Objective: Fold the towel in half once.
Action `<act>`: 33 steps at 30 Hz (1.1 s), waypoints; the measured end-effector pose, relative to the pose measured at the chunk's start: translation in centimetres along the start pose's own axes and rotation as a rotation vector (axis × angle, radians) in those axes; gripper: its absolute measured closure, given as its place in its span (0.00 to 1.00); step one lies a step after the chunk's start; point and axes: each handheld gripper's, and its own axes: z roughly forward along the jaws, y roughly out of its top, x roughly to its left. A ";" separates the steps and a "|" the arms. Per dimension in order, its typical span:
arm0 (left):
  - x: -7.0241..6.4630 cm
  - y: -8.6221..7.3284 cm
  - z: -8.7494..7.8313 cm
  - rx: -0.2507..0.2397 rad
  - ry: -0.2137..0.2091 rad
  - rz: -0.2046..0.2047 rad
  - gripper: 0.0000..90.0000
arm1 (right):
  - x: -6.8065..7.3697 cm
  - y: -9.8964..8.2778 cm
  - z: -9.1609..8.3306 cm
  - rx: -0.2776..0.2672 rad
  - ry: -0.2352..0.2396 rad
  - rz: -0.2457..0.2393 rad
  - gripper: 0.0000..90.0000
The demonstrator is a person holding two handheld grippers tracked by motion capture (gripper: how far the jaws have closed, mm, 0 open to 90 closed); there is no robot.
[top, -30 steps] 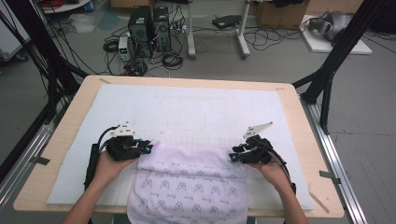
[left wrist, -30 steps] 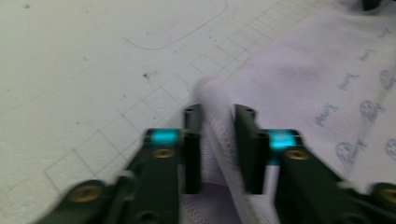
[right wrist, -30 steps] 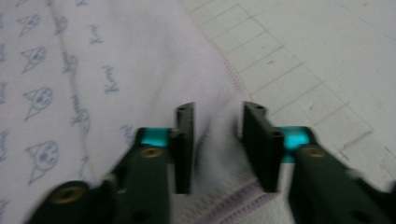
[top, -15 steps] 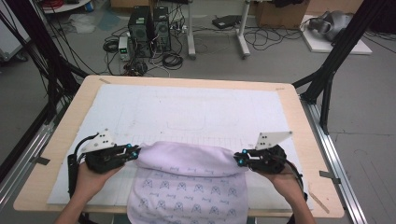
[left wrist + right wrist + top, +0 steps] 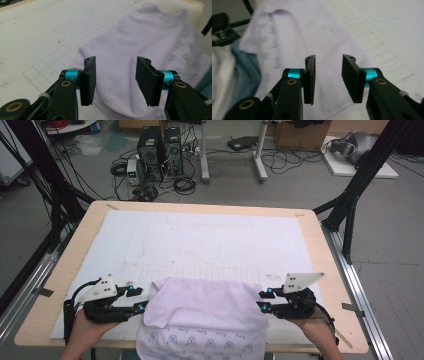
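At the bottom edge of the high view the person's two hands come up onto the table, one gripper in each. The left gripper [image 5: 141, 300] sits at the lower left, its tips just at the left edge of the pale lilac cloth [image 5: 210, 307]; its jaws have just been opening and now stand fairly wide, with the cloth lying under the gap and neither pad pressing on it, as the left gripper view shows [image 5: 116, 77]. The right gripper [image 5: 263, 300] is at the lower right, just at the cloth's right edge; its jaws have also just been opening, to a narrower gap, pads clear of the fabric [image 5: 328, 77]. The cloth lies folded over at the lower middle of the frame, its patterned underside hanging over the near table edge. Beyond it the white gridded mat [image 5: 200, 240] covers most of the wooden table [image 5: 320, 245]. Farther off, on the floor at the upper left, stand computer towers [image 5: 160, 147] among tangled cables
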 end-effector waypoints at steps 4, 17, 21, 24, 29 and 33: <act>1.9 0.2 2.2 0.027 0.057 -0.020 0.71 | -2.2 0.3 1.9 0.036 -0.046 0.012 0.67; 3.6 -0.1 8.2 0.206 0.090 0.049 0.87 | -5.0 0.2 4.8 0.127 -0.108 0.020 0.62; 3.6 -0.3 9.4 0.241 0.087 0.053 0.78 | -5.1 0.2 4.8 0.124 -0.113 0.019 0.62; 3.6 -0.1 9.4 0.247 0.089 0.050 0.97 | -5.1 0.2 4.8 0.127 -0.115 0.017 0.62; 5.4 0.1 8.0 0.167 0.140 -0.042 0.98 | -5.2 0.2 5.2 0.142 -0.117 0.016 0.61; 7.1 0.2 6.9 0.125 0.222 -0.117 0.99 | -5.4 0.1 5.3 0.146 -0.125 0.010 0.60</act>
